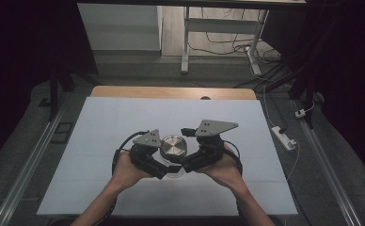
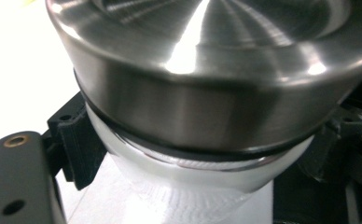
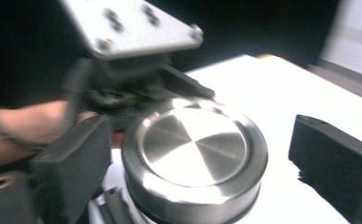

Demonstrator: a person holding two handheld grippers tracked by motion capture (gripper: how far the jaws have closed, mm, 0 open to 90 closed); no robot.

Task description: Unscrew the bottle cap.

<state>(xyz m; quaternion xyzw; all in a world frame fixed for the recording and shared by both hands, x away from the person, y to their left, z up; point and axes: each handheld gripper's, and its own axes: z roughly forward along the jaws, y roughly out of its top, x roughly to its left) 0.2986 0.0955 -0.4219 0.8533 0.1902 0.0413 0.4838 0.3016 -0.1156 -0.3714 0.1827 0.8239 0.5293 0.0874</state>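
The left gripper (image 1: 167,168) reaches in from the person's left with its jaws closed around the pale body of a jar (image 2: 193,196), just under the jar's metal lid (image 1: 173,146); in the left gripper view black jaw pieces press against the body on both sides. The right gripper (image 1: 186,165) comes in from the other side, and in the right gripper view its jaws stand wide apart to either side of the lid, one close by it and the other clear of it, gripping nothing. The jar stands on the white table (image 1: 100,122) between the two hands, near the middle of the front half. Its lower part is hidden behind the jaws, and its contents cannot be made out. The lid is round, brushed steel with a flat recessed top and a dark ring below its rim.
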